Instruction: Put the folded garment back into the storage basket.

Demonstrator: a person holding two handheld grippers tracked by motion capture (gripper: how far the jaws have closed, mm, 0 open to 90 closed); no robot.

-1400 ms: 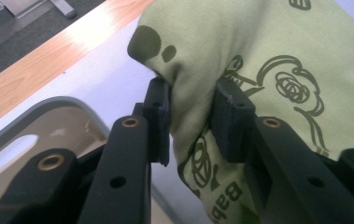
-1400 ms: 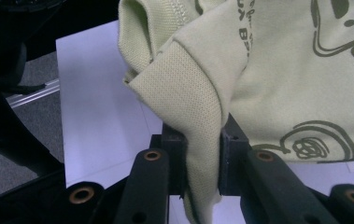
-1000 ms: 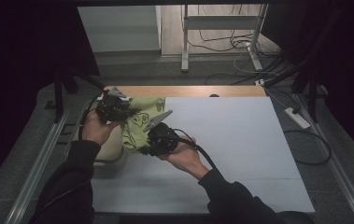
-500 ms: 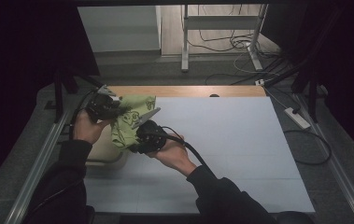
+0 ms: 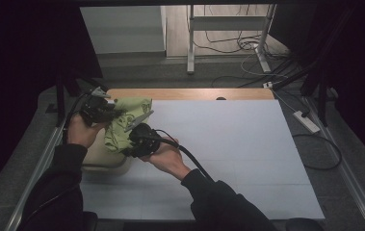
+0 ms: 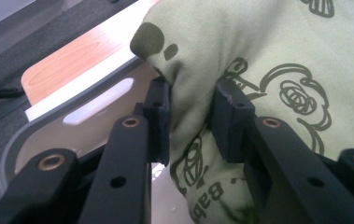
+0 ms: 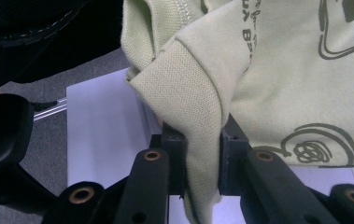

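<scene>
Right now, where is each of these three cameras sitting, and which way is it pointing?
High view: fixed above the person's side, looking forward and down on the white table; both forearms enter from below, left tongs and right tongs gripping a green printed cloth.
Left gripper view: rides the left tongs, looking along its black jaws pinching the cloth.
Right gripper view: rides the right tongs, jaws clamped on a ribbed hem.
All three share the cloth.
</scene>
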